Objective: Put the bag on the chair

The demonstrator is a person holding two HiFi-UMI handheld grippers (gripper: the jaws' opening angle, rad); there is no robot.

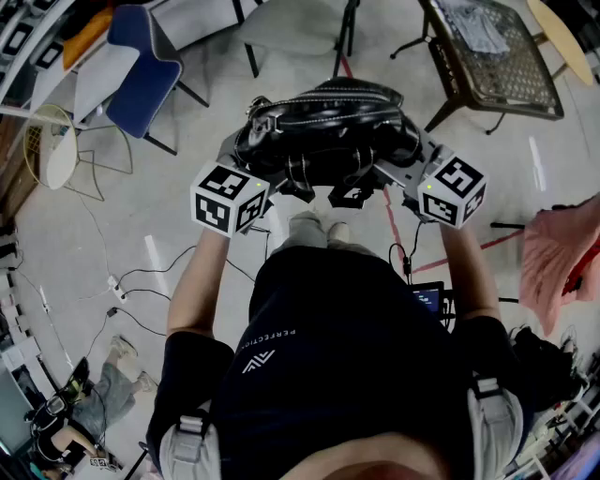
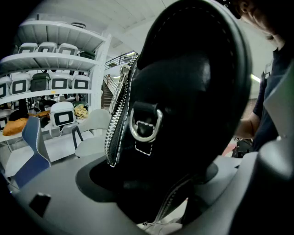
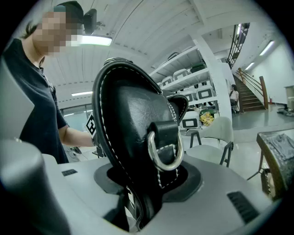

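Observation:
A black leather bag with white stitching and a metal zip hangs in the air in front of the person, carried between both grippers. My left gripper grips the bag's left end; in the left gripper view the bag fills the space between the wide-set jaws of that gripper. My right gripper is shut on the right end, where the bag and its D-ring sit in that gripper. A light grey chair stands just beyond the bag, a blue chair farther left.
A dark mesh table stands at the upper right and a pink cloth at the right edge. Cables run over the floor at the left, near a round white stool. Shelves of seats line the wall.

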